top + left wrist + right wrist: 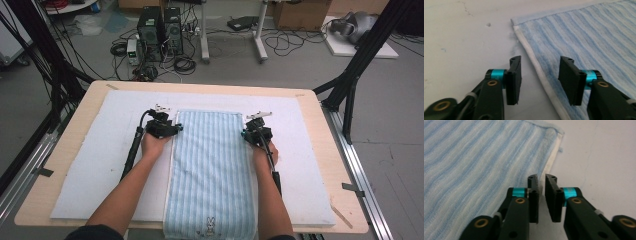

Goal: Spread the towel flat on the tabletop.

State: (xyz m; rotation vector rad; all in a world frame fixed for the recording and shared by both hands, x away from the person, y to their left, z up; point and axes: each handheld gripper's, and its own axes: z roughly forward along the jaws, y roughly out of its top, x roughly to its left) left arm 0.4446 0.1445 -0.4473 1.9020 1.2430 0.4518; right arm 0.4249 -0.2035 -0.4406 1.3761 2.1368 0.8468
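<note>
A light-blue striped towel [210, 165] lies flat as a long strip on the white mat [100, 150], with a small rabbit figure [210, 226] at its near end. My left gripper [162, 127] sits at the towel's left edge near the far corner. In the left gripper view it [540, 62] is open, its jaws straddling the white hem of the towel [586, 37]. My right gripper [256, 132] is at the right edge. In the right gripper view it [541, 178] is closed to a narrow slit, and the towel's [474, 157] hem runs into that slit.
The mat covers most of a wooden table [320, 150]. Bare mat [461, 50] lies to the left of the towel, and more of the mat [599, 157] to its right. Beyond the table are computer towers [160, 30], floor cables and black frame legs [350, 85].
</note>
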